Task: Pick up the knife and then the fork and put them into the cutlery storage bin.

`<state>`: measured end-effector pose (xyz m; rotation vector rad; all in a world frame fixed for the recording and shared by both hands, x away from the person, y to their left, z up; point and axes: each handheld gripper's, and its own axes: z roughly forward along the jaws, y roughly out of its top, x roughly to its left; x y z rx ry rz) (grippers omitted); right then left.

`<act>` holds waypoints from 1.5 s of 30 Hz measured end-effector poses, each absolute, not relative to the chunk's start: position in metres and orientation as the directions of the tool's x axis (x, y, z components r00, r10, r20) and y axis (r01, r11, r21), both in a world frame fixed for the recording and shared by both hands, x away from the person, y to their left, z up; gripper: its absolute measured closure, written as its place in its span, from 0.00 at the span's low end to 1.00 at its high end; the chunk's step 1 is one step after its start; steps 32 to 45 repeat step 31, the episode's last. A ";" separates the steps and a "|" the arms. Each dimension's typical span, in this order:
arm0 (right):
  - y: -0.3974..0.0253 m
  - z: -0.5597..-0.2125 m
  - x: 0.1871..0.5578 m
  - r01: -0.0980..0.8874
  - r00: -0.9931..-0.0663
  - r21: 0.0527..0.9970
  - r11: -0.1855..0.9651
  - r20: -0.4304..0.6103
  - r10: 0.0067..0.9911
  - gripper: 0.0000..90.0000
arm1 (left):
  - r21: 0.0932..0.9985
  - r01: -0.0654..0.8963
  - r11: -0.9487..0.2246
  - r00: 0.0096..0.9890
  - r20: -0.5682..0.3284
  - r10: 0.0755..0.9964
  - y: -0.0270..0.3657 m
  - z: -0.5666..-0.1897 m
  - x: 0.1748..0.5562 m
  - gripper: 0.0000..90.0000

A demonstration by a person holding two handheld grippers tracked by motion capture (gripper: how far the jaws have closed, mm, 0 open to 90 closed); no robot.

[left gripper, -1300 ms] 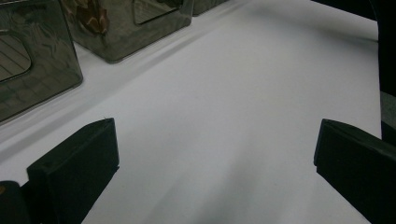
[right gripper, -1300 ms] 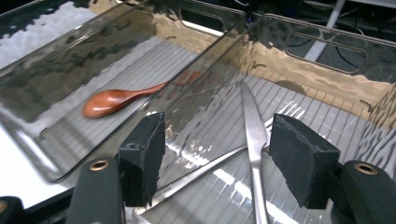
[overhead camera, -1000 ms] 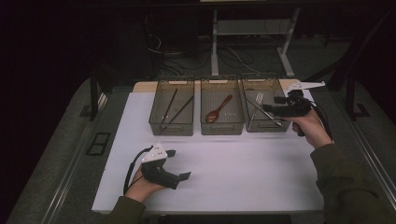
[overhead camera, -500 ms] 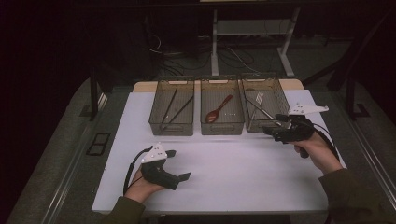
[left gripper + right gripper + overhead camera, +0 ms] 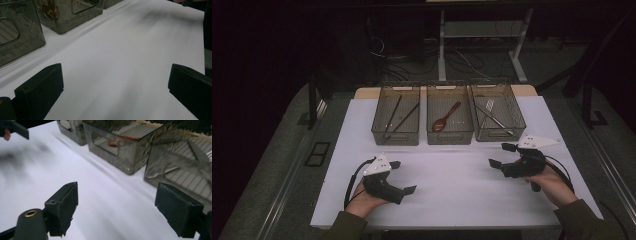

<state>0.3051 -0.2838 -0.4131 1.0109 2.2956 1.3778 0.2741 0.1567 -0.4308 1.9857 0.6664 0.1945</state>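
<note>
Both grippers, left [image 5: 403, 177] and right [image 5: 502, 155], gape wide and empty; a careless right reach could nudge the nearest tray [image 5: 498, 135].

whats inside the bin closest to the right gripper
The right bin, just beyond the open right gripper, holds a metal fork lying flat on its floor; it looks like more cutlery crosses it, but that is too blurred to tell. The tinted walls hide little.
</note>
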 end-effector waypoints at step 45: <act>-0.299 -0.444 0.260 0.451 -0.719 0.843 0.293 0.148 0.680 0.20 | 0.862 0.357 -0.360 0.841 -0.129 0.525 0.156 -0.429 0.273 0.00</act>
